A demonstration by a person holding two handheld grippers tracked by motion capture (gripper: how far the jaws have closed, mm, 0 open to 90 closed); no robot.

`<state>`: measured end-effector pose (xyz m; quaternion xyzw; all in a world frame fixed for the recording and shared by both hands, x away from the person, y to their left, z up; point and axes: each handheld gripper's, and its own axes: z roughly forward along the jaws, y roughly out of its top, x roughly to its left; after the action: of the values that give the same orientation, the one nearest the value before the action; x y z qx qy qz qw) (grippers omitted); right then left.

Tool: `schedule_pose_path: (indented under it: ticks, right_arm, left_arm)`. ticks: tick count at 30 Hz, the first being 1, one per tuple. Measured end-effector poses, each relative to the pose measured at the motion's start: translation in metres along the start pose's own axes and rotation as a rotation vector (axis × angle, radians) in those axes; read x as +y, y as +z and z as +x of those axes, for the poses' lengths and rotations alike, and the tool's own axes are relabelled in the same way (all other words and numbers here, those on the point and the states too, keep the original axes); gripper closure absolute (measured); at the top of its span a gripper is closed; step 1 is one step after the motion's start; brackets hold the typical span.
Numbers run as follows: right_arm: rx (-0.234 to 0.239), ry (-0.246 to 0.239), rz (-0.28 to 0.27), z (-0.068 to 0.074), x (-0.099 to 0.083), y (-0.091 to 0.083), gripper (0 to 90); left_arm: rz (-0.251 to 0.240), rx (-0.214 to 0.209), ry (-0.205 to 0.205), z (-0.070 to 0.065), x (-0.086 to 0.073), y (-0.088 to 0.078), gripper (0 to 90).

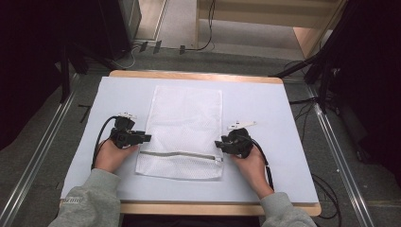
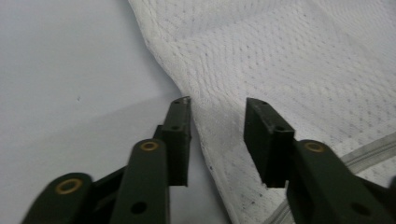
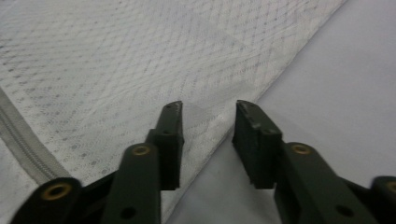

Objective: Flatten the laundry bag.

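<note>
I am bringing both tools to the white mesh bag [image 1: 184,130], which is lying flat in the middle of the tabletop [image 1: 265,109]. The left tool [image 1: 145,138] and right tool [image 1: 218,144] are each standing spread over a side edge, pinching nothing yet. So I think the grabbing is still to do. The bag's long side is running away from me, zipper [image 1: 179,154] end nearest.

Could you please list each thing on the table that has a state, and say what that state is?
Mesh laundry bag: lying flat, unfolded.
Zipper: looks closed, pull at its right end.
Left gripper: open, fingers straddling the bag's left edge, not pressing.
Right gripper: open, fingers straddling the bag's right edge, not pressing.
</note>
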<state>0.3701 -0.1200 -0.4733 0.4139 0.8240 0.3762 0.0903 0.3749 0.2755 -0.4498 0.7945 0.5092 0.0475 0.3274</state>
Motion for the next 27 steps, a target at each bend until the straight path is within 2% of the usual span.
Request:
schedule_pose_path:
  ticks: [1, 4, 6, 8, 11, 16, 19, 20, 21, 24, 27]
  right_arm:
    - [-0.007, -0.007, 0.007, 0.001, 0.001, 0.0, 70.3]
    - [-0.027, -0.027, 0.017, 0.002, 0.002, 0.001, 78.8]
    - [-0.003, -0.007, 0.029, -0.002, 0.003, 0.001, 85.0]
    - [0.031, 0.021, 0.04, -0.005, 0.004, 0.0, 88.9]
    - [0.035, 0.02, 0.054, -0.005, 0.006, 0.001, 90.0]
    - [0.036, 0.035, 0.07, -0.01, 0.009, -0.001, 90.0]
    - [0.037, 0.045, 0.067, -0.013, 0.009, -0.002, 90.0]
    - [0.042, 0.055, 0.07, -0.018, 0.01, -0.004, 90.0]
    - [0.042, 0.057, 0.068, -0.02, 0.01, -0.004, 90.0]
    - [0.049, 0.068, 0.07, -0.025, 0.01, -0.004, 90.0]
    - [0.072, 0.072, 0.074, -0.029, 0.011, -0.001, 89.9]
  left_arm:
    - [0.002, -0.015, -0.012, 0.001, 0.0, 0.0, 67.8]
    - [0.016, -0.026, -0.017, 0.001, 0.0, 0.001, 78.6]
    - [0.025, -0.021, -0.01, 0.0, 0.0, 0.002, 85.8]
    - [0.028, -0.022, -0.008, 0.0, 0.001, 0.003, 89.3]
    - [0.037, -0.022, -0.01, -0.001, 0.002, 0.004, 90.0]
    - [0.043, -0.073, -0.045, -0.001, 0.003, 0.005, 90.0]
    - [0.048, -0.089, -0.044, -0.003, 0.002, 0.006, 90.0]
    - [0.049, -0.118, -0.054, -0.004, 0.001, 0.007, 90.0]
    - [0.047, -0.128, -0.062, -0.005, 0.0, 0.008, 90.0]
    - [0.047, -0.115, -0.049, -0.007, -0.001, 0.007, 90.0]
    - [0.038, -0.099, -0.055, -0.005, -0.001, 0.006, 90.0]
